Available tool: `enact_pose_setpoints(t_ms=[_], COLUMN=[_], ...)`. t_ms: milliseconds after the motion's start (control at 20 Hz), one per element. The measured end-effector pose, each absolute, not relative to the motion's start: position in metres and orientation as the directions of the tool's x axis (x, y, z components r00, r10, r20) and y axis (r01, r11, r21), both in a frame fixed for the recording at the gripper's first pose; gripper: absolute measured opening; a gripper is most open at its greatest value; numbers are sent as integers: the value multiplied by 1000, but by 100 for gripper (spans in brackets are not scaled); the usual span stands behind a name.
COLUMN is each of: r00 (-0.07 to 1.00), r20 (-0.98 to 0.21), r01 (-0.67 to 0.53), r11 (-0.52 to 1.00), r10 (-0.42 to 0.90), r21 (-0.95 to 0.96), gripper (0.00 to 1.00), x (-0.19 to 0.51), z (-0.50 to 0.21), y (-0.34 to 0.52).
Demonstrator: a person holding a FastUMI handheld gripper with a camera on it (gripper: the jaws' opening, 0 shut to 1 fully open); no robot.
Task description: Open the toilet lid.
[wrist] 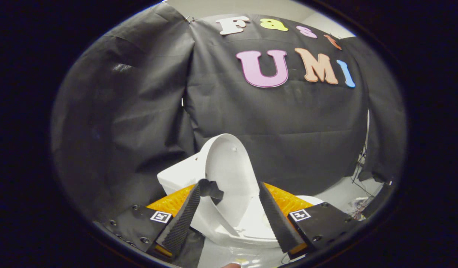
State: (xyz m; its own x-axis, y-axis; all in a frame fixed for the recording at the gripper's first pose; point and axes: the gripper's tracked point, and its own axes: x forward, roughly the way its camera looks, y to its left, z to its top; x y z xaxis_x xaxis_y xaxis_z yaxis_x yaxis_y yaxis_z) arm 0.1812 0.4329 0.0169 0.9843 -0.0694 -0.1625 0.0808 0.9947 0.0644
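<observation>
Black cloth wall is hanging close behind the white toilet; its lid is standing raised between the gripper's spread fingers, touching neither.

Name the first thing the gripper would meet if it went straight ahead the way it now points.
Probably the raised toilet lid, standing just ahead between the spread fingers of the gripper. Depth is unclear, but nothing appears in front of it.
</observation>
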Motion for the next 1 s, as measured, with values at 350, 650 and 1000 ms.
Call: enact_pose_setpoints(t_ms=[350,650,1000], r00=[986,984,971], r20=[-146,-179,-240], r01=[93,-4,-38], r11=[994,1000,997], r10=[-85,4,20], r21=[52,4,-72], gripper=[99,99,100], x=[143,121,87], z=[17,15,4], y=[390,382,339])
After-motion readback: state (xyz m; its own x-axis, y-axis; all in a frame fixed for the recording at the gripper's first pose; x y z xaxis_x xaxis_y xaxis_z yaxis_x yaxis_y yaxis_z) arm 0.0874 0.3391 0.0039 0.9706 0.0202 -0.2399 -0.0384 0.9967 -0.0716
